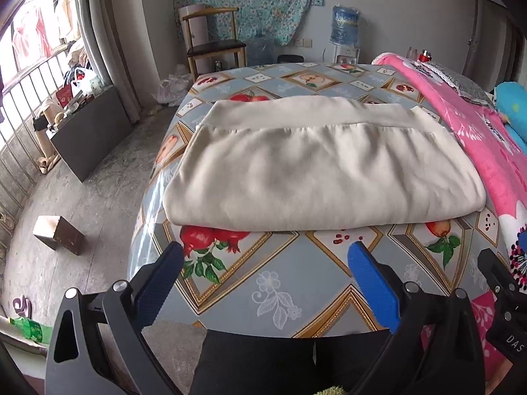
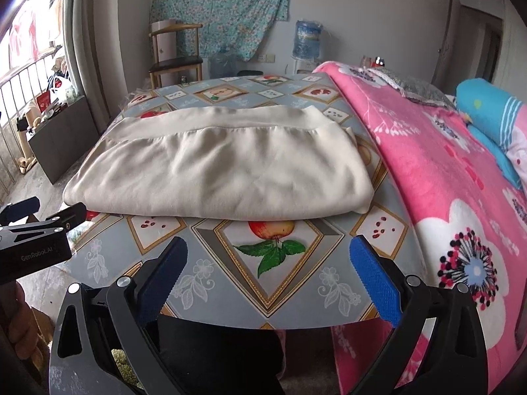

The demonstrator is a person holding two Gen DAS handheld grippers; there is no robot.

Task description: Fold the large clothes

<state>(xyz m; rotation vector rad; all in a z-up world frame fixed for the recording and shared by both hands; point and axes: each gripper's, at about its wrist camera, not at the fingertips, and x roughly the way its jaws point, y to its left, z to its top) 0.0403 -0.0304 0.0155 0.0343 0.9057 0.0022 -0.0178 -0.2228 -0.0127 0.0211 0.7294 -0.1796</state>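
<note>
Grey walls and a bare concrete floor framed the left wrist view, with a wooden chair (image 1: 212, 44) and a water dispenser bottle (image 1: 345, 26) along the far wall at the top of the frame. A table covered in a fruit-patterned cloth (image 1: 280, 283) filled the middle. On it lay the cream garment (image 1: 316, 171), already folded into a broad, thick rectangle, its banded hem running across the upper middle. The left gripper (image 1: 265, 265) hovered at the bottom centre over bare tablecloth, its blue fingers (image 1: 372, 286) spread wide with nothing between them. The tip of the right gripper (image 1: 500, 279) showed at the lower right edge. A pink flowered blanket (image 1: 477, 144) ran down the right side, touching the garment's right end.

From the right wrist view, the same garment (image 2: 217, 168) sat in the centre-left of the frame, its near folded edge just above the right gripper (image 2: 268, 260), whose fingers (image 2: 372, 279) also stood wide and empty. The left gripper (image 2: 36, 230) appeared at the left edge, near the garment's lower left corner. The pink blanket (image 2: 444, 181) filled the right half.

The fabric looked soft, limp and light, likely to sag and slide on the glossy tablecloth; the two near corners of the folded edge seemed the best places to pinch. Open room lay in the strip of table at the bottom of the frame; on the left the table edge dropped away, and the blanket crowded the right.
</note>
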